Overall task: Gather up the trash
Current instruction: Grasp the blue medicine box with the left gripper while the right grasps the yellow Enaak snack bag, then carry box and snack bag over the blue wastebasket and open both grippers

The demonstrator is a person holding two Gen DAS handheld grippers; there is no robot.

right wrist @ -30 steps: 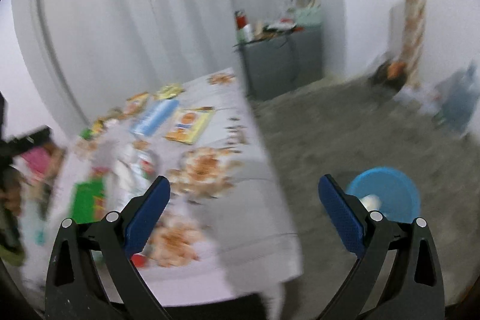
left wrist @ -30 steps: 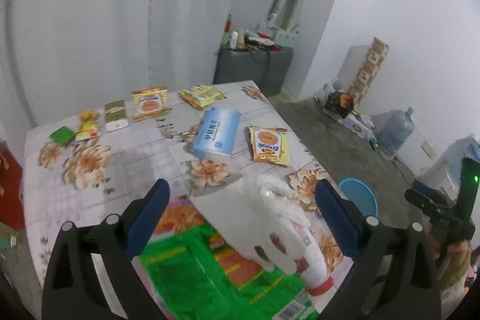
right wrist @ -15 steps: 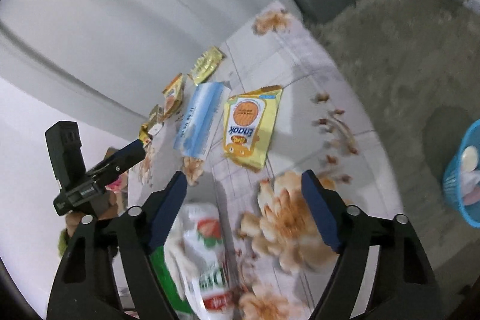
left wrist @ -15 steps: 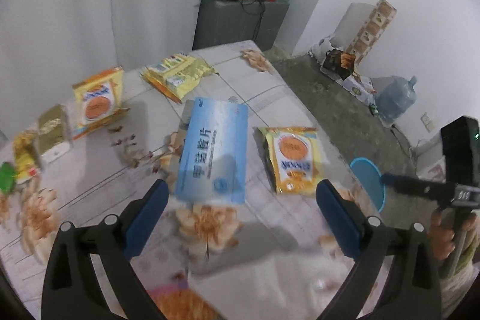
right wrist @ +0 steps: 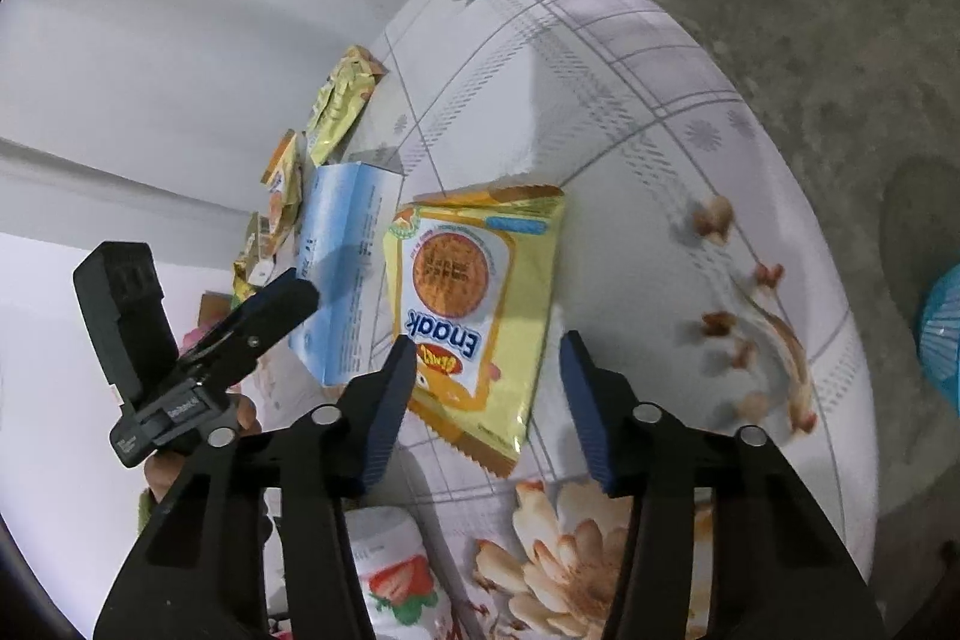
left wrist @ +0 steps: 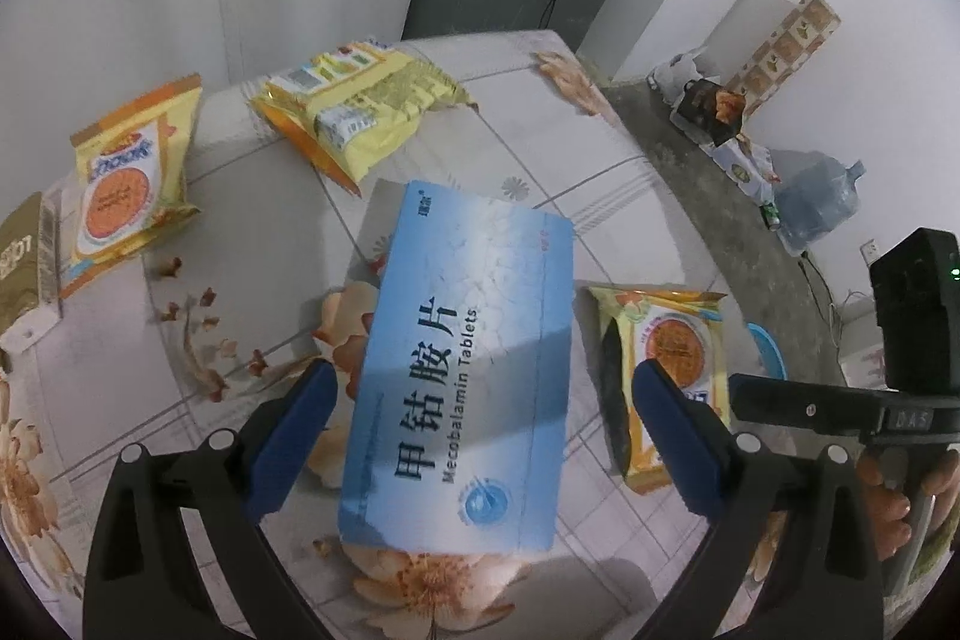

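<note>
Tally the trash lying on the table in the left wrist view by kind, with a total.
Blue tablet box: 1
Yellow snack packets: 3, at the left, at the back and at the right
Gold box, cut off by the left edge: 1
Total: 5

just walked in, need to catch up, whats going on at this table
A person is clearing trash off a flowered table, a handheld gripper in each hand. The left gripper is open, straddling a blue tablet box. The right gripper has just been closing around a yellow Enaak snack packet, pads not yet pressing. Nothing is lifted yet.
</note>
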